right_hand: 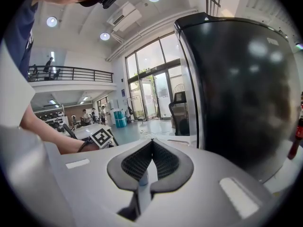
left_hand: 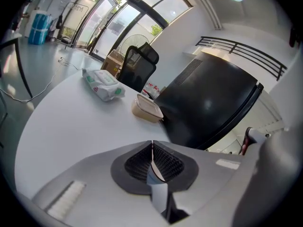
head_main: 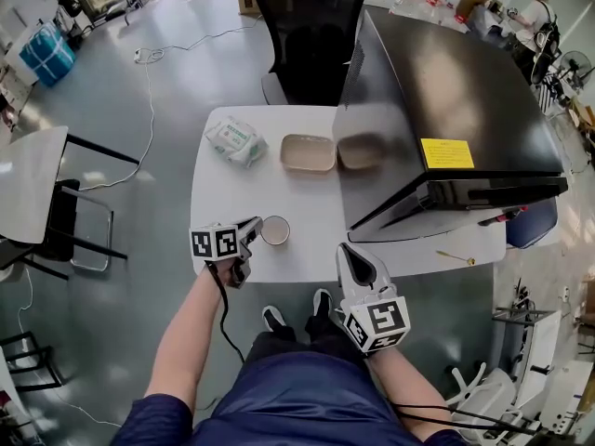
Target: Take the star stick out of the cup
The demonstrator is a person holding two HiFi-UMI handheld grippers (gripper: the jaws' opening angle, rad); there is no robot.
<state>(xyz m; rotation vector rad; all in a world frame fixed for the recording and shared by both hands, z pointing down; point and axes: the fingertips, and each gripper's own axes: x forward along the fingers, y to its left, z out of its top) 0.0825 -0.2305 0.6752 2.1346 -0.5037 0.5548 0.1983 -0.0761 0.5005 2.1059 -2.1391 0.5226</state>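
Cup [head_main: 275, 230] just beside left tool [head_main: 253, 224] tip, looks empty. Thin gold stick [head_main: 456, 257], likely the star stick, lies on tabletop [head_main: 232, 203] well right of right tool [head_main: 347, 251]. Both tools pressed together, holding nothing. Task looks finished.

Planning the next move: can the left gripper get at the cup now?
Probably yes: the left gripper sits right beside the cup, with nothing between them, though its jaws are shut.

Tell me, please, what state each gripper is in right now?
Left gripper: shut, holding nothing.
Right gripper: shut, holding nothing.
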